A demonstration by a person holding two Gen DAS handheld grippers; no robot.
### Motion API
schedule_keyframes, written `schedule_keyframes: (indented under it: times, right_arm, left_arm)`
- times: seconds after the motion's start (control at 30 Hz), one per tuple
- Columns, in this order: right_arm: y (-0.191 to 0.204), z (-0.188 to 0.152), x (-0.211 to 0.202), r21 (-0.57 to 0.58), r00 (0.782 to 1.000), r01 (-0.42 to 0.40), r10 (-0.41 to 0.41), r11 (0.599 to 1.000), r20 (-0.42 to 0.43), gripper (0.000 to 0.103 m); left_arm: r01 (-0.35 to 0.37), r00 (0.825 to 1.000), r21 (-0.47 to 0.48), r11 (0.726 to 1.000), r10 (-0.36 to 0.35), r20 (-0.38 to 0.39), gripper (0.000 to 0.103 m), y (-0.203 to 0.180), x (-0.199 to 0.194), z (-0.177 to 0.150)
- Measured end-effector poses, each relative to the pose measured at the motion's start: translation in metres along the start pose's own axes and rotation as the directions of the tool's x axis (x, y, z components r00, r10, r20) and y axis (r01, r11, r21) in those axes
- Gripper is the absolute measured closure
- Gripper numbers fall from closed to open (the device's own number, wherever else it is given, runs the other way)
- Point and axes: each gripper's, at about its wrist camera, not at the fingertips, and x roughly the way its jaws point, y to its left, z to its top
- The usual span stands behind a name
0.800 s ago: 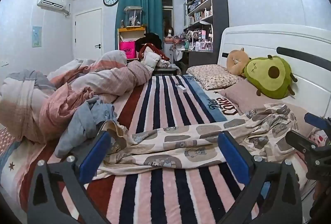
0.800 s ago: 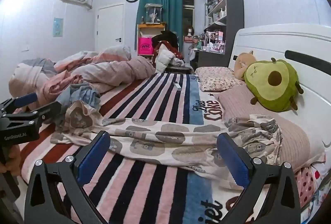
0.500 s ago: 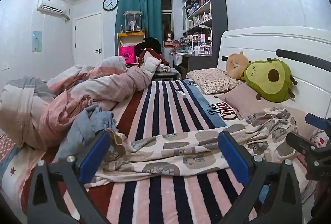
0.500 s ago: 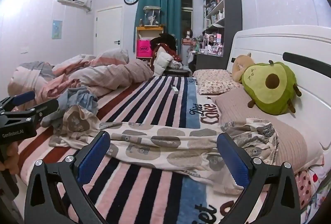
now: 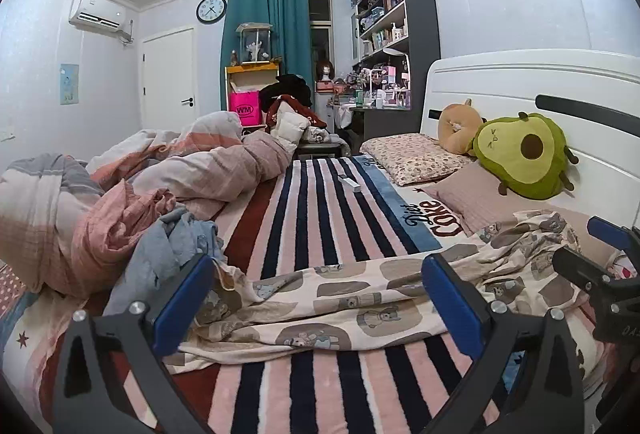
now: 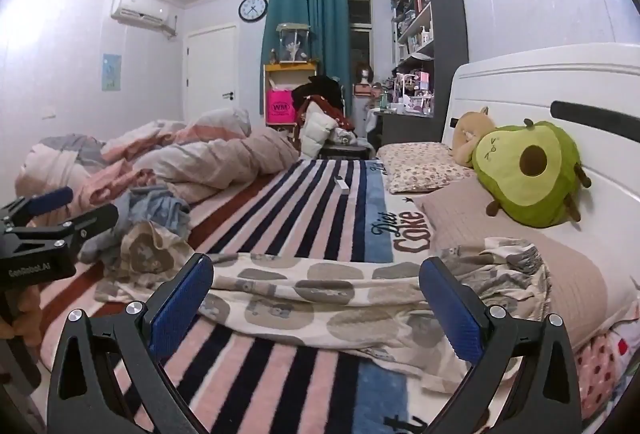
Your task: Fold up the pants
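1. Left tongs [image 5: 316, 288]: spread wide, nothing pinched, hovering over the near edge of the bed.
2. Right tongs [image 6: 316, 292]: likewise spread, empty.
3. Bear-print pants [image 5: 340, 310]: crumpled across the striped blanket [image 5: 320, 218], just beyond both.
4. Far right: avocado plush [image 5: 524, 153] against the headboard.

The left gripper [image 5: 316, 298] hangs with jaws spread wide, nothing between its pads. The right gripper [image 6: 316, 298] does likewise, tilted slightly down.
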Motion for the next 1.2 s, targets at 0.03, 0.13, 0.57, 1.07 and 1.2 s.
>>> schedule_keyframes:
  times: [0.03, 0.13, 0.57, 1.07, 1.2]
  right_arm:
    - [0.002, 0.0, 0.002, 0.002, 1.0, 0.005, -0.005, 1.0, -0.001, 0.0]
    - [0.005, -0.001, 0.006, 0.001, 1.0, 0.011, -0.011, 1.0, -0.004, 0.0]
    - [0.004, -0.005, 0.005, 0.004, 1.0, -0.018, 0.018, 1.0, -0.014, 0.001]
    - [-0.008, -0.008, -0.01, 0.028, 1.0, 0.009, -0.009, 1.0, -0.016, 0.0]
    - [-0.01, -0.009, -0.01, 0.033, 1.0, 0.012, -0.011, 0.999, -0.022, 0.0]
  left_arm:
    - [0.0, 1.0, 0.0, 1.0, 0.0, -0.001, 0.001, 0.002, 0.001, 0.0]
    - [-0.002, 1.0, 0.001, 1.0, 0.002, -0.004, 0.001, 0.009, 0.005, -0.004]
    - [0.021, 1.0, -0.006, 1.0, -0.021, -0.001, 0.001, 0.001, -0.001, -0.009]
    - [0.02, 1.0, 0.002, 1.0, -0.02, 0.002, 0.001, -0.006, -0.005, -0.009]
    - [0.021, 1.0, 0.003, 1.0, -0.021, 0.002, 0.001, -0.006, -0.006, -0.009]
